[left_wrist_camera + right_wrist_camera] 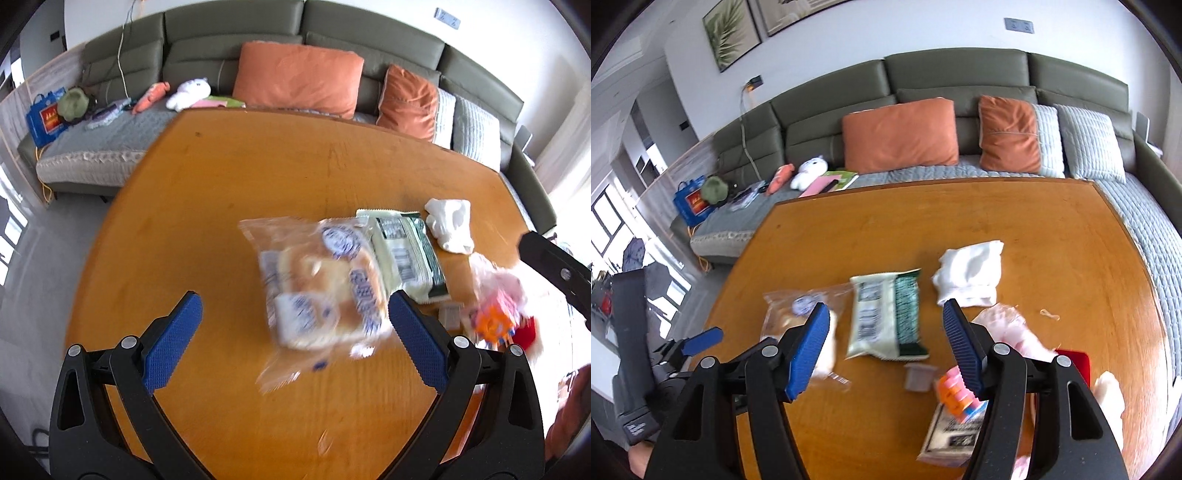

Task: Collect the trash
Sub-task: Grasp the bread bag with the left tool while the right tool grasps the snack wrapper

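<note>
Left wrist view: left gripper has its blue pads spread wide, nothing between them, hovering over the orange-brown wooden table. Clear plastic bag of bread rolls with blue print lies on the table just ahead, its right edge close against the right pad; contact unclear because of blur. White-and-dark-green sealed snack packet lies right of it, edges overlapping. Crumpled white tissue further right, apart from the packet. Blurred pink plastic wrapper and an orange-and-pink toy block near the right table edge. Green sofa behind. Right wrist view: right gripper also spread, empty, above the table. Snack packet sits between the pads, farther out, flat on the table. Bread bag partly hidden behind the left pad. Tissue just beyond the right pad tip. Pink wrapper right of that pad, toy block under it. Small grey plastic cup and a flat black-and-white printed sachet lie nearer the camera. Left gripper visible at far left.
</note>
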{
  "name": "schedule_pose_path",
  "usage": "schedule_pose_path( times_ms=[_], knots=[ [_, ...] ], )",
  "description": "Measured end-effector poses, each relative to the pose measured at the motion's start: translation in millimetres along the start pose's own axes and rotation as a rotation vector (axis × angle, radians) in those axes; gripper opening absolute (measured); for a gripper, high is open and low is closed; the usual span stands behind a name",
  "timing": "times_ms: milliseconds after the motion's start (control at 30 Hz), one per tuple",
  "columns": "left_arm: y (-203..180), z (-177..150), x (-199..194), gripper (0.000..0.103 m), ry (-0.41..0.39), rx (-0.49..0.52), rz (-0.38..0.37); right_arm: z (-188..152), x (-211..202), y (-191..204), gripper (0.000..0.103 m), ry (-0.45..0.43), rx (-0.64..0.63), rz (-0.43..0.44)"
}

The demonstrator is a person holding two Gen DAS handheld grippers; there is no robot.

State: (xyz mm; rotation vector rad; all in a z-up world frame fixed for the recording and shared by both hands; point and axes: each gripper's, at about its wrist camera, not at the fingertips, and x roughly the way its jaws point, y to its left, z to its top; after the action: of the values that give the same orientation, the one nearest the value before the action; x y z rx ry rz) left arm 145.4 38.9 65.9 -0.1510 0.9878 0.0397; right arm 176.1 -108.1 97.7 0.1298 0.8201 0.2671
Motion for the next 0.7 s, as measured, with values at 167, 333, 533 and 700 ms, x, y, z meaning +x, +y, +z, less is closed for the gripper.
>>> schedule_pose_path(
  times_ms=[167, 333, 533, 700],
  knots=[
    [-13, 12, 37, 0.097, 0.054, 0.023, 0.047, 8, 19, -8, 0.065, 0.027, 0.014, -0.009],
    [-16, 16, 57, 0.097, 0.068, 0.035, 0.037, 10, 35, -10, 0.065, 0.053, 0.019, -0.016],
    [-15, 16, 74, 0.098, 0.099, 0.034, 0.008, 13, 51, -3, 0.065, 0.092, 0.011, -0.047],
    [-7, 15, 70, 0.082, 0.111, 0.043, -0.033, 14, 76, 8, 0.072, 0.162, 0.002, -0.069]
  ],
)
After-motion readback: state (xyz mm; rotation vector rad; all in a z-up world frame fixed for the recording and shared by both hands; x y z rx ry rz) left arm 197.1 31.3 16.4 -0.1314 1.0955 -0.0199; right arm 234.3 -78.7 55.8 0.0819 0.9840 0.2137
